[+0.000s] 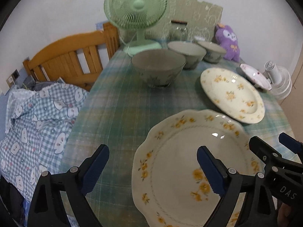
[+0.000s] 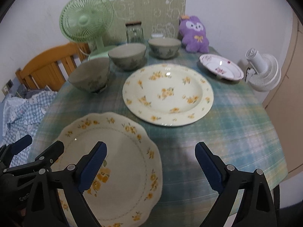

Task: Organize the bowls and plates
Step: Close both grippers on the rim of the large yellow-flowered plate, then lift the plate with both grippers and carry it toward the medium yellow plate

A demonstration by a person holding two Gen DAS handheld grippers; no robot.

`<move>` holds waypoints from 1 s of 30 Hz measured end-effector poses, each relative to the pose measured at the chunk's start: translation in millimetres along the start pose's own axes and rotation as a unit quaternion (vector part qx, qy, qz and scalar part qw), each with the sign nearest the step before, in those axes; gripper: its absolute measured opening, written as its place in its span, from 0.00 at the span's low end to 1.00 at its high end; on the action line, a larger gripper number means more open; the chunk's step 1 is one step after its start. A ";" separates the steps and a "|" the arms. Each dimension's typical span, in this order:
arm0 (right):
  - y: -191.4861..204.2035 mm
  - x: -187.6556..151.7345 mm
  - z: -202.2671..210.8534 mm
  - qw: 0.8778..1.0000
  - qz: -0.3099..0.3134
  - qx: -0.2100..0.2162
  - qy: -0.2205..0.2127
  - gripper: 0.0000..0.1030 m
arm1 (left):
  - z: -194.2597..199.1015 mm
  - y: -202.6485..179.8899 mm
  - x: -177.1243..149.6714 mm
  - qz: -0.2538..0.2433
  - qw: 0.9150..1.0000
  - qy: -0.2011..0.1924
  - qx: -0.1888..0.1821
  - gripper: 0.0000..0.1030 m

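Left gripper [image 1: 153,168]: we find its jaws standing wide apart with nothing between the pads; one blue pad hangs over the scalloped plate, the other over bare cloth beside it.
Right gripper [image 2: 151,167]: we find it likewise spread wide and empty; one pad hangs over the scalloped plate, the other over cloth.
Scalloped plate [image 2: 121,151]: nearest to both grippers, flat on the table, yellow flowers; our landmark.
Round floral plate [image 2: 168,94]: we note it just beyond the scalloped plate, apart from it, lying flat.
Pink-patterned dish [image 2: 220,67]: farther than the round plate, toward the white fan.
Three grey-green bowls [image 2: 127,56]: upright in a row beyond the scalloped plate, separate, unstacked.
Table [image 2: 236,123]: covered with a green-blue plaid cloth.
Green fan [image 2: 86,20]: behind the bowls, at the far edge.
Glass jar [image 2: 134,33]: behind the bowls, beside the green fan.
Purple plush toy [image 2: 194,34]: far edge, behind the pink-patterned dish.
White fan [image 2: 263,71]: beside the pink-patterned dish, at the table's edge.
Bed [image 1: 37,104]: we see it alongside the table, with checked bedding and a wooden headboard.
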State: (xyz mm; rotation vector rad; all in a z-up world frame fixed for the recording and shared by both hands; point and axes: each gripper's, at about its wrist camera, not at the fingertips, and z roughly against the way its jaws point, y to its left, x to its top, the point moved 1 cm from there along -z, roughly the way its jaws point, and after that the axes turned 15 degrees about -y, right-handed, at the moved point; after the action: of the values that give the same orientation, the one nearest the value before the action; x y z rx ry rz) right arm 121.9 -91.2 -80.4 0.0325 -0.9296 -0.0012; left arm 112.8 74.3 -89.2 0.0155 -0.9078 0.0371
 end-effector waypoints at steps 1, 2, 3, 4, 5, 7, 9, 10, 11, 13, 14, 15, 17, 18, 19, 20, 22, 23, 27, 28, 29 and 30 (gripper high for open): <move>2.2 -2.7 -4.0 1.000 0.001 -0.001 0.005 0.92 | -4.0 1.1 -1.9 -0.001 1.000 0.006 0.000 0.91; 4.8 -5.5 -8.1 1.000 0.002 -0.006 0.010 0.92 | -8.7 2.6 -4.6 -0.002 1.000 0.013 -0.002 0.90; 6.9 -8.2 -12.2 1.000 0.002 -0.011 0.014 0.92 | -13.3 3.8 -7.1 -0.003 1.000 0.019 -0.005 0.88; 8.5 -10.8 -16.5 1.000 0.001 -0.012 0.019 0.92 | -17.8 4.5 -9.7 -0.004 1.000 0.025 -0.008 0.87; 9.4 -12.5 -20.2 1.000 0.000 -0.014 0.022 0.91 | -20.5 5.2 -11.4 -0.005 0.999 0.030 -0.011 0.86; 11.7 -17.8 -26.8 0.999 -0.003 -0.018 0.031 0.88 | -27.3 5.4 -15.4 -0.007 0.999 0.038 -0.018 0.85; 12.5 -23.1 -33.8 0.999 -0.006 -0.022 0.043 0.85 | -33.7 4.6 -18.2 -0.008 0.999 0.046 -0.026 0.81; 12.3 -25.0 -36.7 0.999 -0.007 -0.023 0.049 0.82 | -36.0 3.9 -19.7 -0.007 0.998 0.050 -0.031 0.80; 11.7 -27.2 -39.9 0.998 -0.010 -0.023 0.056 0.81 | -37.8 3.1 -21.0 -0.007 0.998 0.055 -0.037 0.77; 11.2 -30.6 -44.9 0.997 -0.011 -0.024 0.068 0.74 | -40.9 1.9 -22.7 -0.007 0.997 0.061 -0.044 0.71; 11.3 -32.5 -46.4 0.997 -0.012 -0.024 0.072 0.71 | -42.5 1.8 -23.3 -0.006 0.997 0.064 -0.047 0.60; 11.3 -34.1 -48.3 0.997 -0.012 -0.024 0.078 0.65 | -44.0 2.2 -23.2 -0.002 0.996 0.068 -0.050 0.57; 10.7 -35.8 -51.9 0.996 -0.016 -0.020 0.090 0.61 | -44.3 4.3 -21.9 0.003 0.996 0.071 -0.053 0.57; 10.8 -36.0 -52.7 0.995 -0.017 -0.018 0.093 0.58 | -44.4 5.3 -22.1 0.005 0.996 0.072 -0.054 0.57; 11.0 -36.3 -54.2 0.995 -0.016 -0.017 0.098 0.57 | -45.1 5.5 -21.7 0.006 0.996 0.073 -0.055 0.57; 11.4 -35.9 -54.4 0.995 -0.015 -0.018 0.099 0.57 | -45.5 5.3 -21.4 0.005 0.996 0.074 -0.054 0.57; 10.7 -35.6 -55.2 0.994 -0.018 -0.017 0.102 0.57 | -46.0 5.4 -21.1 0.005 0.996 0.076 -0.054 0.57; 10.4 -35.7 -54.7 0.994 -0.019 -0.018 0.102 0.56 | -46.0 5.0 -21.3 0.006 0.996 0.076 -0.054 0.57; 10.7 -35.3 -54.0 0.994 -0.020 -0.017 0.104 0.54 | -48.1 1.6 -20.4 0.005 0.995 0.079 -0.059 0.60; 10.5 -35.3 -54.3 0.994 -0.020 -0.016 0.104 0.54 | -48.2 1.8 -19.9 0.007 0.995 0.081 -0.060 0.60; 10.1 -35.4 -54.2 0.994 -0.022 -0.016 0.106 0.54 | -47.7 1.6 -19.8 0.010 0.995 0.084 -0.060 0.60; 9.2 -35.1 -54.4 0.994 -0.022 -0.015 0.108 0.54 | -47.0 0.4 -20.1 0.010 0.994 0.087 -0.059 0.60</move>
State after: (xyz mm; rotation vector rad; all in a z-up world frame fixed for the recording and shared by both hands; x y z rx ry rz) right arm 144.4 -80.0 -140.8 0.0255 -0.7117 -0.0523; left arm 137.5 75.5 -133.9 -0.1062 -0.7338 0.0028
